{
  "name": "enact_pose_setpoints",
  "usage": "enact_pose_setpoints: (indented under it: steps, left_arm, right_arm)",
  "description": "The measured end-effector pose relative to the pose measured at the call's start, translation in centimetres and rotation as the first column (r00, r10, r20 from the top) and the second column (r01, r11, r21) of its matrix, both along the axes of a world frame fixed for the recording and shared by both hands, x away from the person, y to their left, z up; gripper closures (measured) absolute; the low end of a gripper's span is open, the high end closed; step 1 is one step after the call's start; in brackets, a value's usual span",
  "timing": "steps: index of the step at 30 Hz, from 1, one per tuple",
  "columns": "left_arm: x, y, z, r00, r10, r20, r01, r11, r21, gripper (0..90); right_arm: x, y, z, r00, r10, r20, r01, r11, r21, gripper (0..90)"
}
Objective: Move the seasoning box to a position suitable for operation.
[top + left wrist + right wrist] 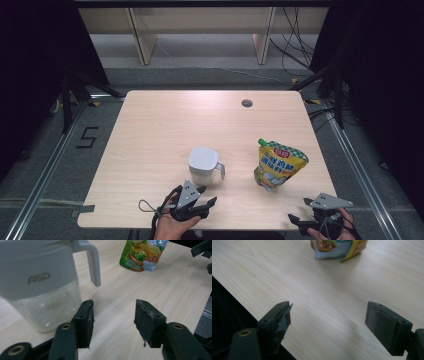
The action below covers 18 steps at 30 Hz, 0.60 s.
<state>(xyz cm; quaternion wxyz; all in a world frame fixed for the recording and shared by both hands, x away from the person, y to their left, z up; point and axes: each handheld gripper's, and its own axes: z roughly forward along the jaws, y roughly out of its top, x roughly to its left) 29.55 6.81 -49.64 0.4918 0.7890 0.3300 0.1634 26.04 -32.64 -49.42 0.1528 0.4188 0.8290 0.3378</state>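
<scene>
One clear glass jug with a white lid and handle [204,166] and one yellow-green stand-up pouch [278,165] stand on the light wooden tabletop [165,125]. Pouch print is unreadable. Left claw [113,315], half open and empty, sits just beside the jug; right claw [328,320] gapes wide, empty.

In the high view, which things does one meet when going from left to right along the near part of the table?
Left hand-held gripper → white-lidded jug → yellow and green pouch → right hand-held gripper.
</scene>
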Motion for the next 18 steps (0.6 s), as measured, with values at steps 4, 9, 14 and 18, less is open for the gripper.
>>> enact_pose_setpoints:
  steps: [4,9,14,18]
  left_arm:
    - [0.6,-0.9,0.0,1.0000,0.003,0.009,-0.003,1.0000,0.007,56.3]
    - [1.3,-1.6,0.1,0.9993,0.029,0.025,-0.029,0.9991,0.029,61.9]
    - [2.2,-2.6,-0.3,0.9983,0.053,0.024,-0.054,0.9985,0.012,60.9]
    - [3.2,-2.9,-0.2,0.9957,0.061,0.069,-0.066,0.9952,0.073,57.9]
  right_arm:
    - [0.1,-0.1,0.0,1.0000,0.006,0.008,-0.006,1.000,-0.010,21.5]
    - [0.2,-0.2,0.0,0.9999,0.011,0.011,-0.011,1.000,-0.020,21.6]
    - [0.2,-0.2,-0.1,0.9998,0.015,0.012,-0.015,1.000,-0.023,22.0]
    - [0.3,-0.2,-0.3,0.9996,0.027,0.011,-0.027,0.999,-0.023,22.0]
